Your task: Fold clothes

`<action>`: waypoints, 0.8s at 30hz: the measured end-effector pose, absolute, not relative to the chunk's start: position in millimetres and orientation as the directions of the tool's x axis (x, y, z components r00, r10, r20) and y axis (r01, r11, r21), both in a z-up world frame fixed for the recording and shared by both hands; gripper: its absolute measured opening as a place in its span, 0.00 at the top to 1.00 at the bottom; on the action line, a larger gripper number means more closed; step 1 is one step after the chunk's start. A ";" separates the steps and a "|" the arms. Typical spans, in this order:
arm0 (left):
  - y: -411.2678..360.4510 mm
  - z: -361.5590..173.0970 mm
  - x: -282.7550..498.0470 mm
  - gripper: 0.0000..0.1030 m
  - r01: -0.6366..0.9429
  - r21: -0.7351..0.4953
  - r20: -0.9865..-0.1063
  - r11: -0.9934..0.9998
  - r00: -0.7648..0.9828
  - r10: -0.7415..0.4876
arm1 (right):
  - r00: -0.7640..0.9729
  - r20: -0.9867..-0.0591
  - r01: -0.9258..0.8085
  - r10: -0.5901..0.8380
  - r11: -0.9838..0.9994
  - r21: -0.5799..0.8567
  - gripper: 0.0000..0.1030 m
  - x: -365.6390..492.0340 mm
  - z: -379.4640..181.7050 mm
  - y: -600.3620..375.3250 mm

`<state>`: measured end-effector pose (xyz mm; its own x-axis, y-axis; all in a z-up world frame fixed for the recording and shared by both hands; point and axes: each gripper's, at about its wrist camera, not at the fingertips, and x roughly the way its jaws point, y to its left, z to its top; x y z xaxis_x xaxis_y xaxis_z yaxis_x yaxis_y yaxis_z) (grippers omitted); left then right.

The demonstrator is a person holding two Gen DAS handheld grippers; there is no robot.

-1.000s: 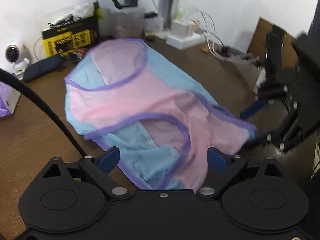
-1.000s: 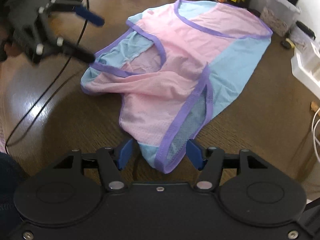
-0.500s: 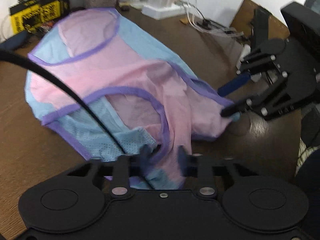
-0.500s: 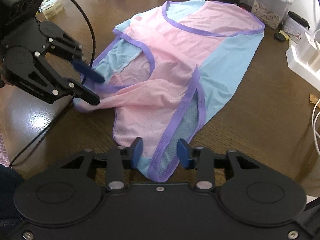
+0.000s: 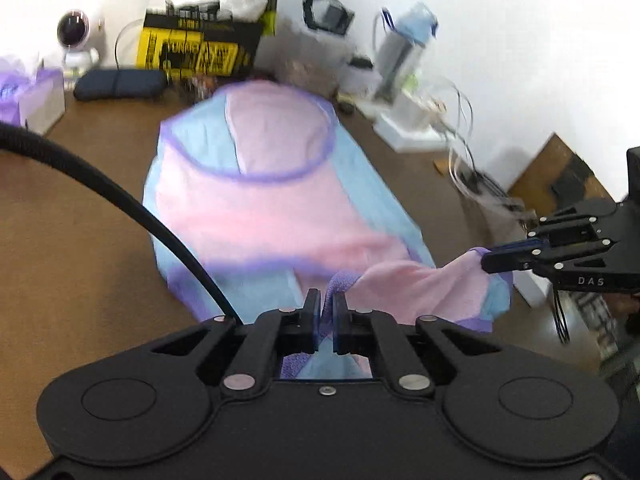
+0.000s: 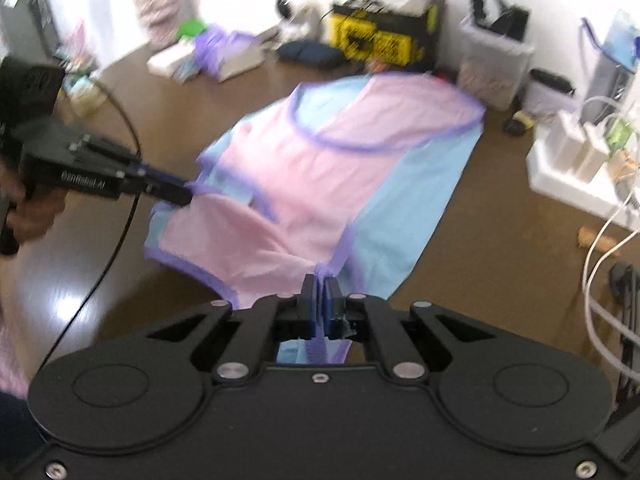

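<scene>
You have one pink-and-blue mesh garment with purple trim (image 5: pixel 276 216) spread on the brown wooden table (image 5: pixel 80 208); your two grippers both pinch its near purple edge, left gripper (image 5: pixel 325 312) and right gripper (image 6: pixel 319 300) each clamped tight on fabric.

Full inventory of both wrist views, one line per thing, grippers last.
sleeveless top: 1, pink and blue, purple trim, centre of table, near edge lifted
table: 1, brown wood
yellow-black box: 1, back by wall
dark pouch: 1, navy, in front of box
small camera: 1, white, back left
tissue box: 1, purple-white, left edge
clear bin: 1, back right
left gripper: black, shut on top's purple trim
right gripper: black, shut on trim
</scene>
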<state>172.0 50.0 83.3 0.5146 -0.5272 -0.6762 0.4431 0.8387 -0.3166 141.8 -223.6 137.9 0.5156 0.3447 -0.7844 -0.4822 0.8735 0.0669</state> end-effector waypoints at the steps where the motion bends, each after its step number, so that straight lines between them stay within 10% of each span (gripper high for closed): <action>1: 46.7 84.1 177.4 0.94 0.441 -0.309 -0.675 0.843 0.522 -0.521 | 0.525 -0.782 -0.479 0.337 0.876 0.057 0.95 148.0 136.2 -222.3; 6: 27.6 52.6 208.5 0.85 0.331 -0.177 -0.804 0.927 0.495 -0.331 | 0.487 -0.853 -0.460 0.190 0.886 -0.065 0.77 195.3 93.1 -206.5; 11: 54.4 70.4 191.4 0.33 0.242 -0.226 -0.784 0.944 0.530 -0.324 | 0.558 -0.803 -0.468 0.209 0.878 -0.098 0.52 163.7 117.9 -212.3; 18: 26.1 92.8 137.9 0.29 0.441 -0.121 -0.753 0.889 0.543 -0.372 | 0.513 -0.811 -0.645 0.282 0.749 -0.148 0.56 114.5 103.4 -169.5; 24: -11.0 62.9 146.3 0.29 0.406 0.117 -0.811 0.906 0.566 -0.149 | 0.606 -0.787 -0.596 0.115 0.721 -0.353 0.63 126.3 74.0 -140.2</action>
<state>146.3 -11.0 62.9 0.5663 -0.1495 -0.8105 0.4062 0.9063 0.1167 126.3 -140.2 74.0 0.6057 0.1149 -0.7873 -0.5958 0.7214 -0.3530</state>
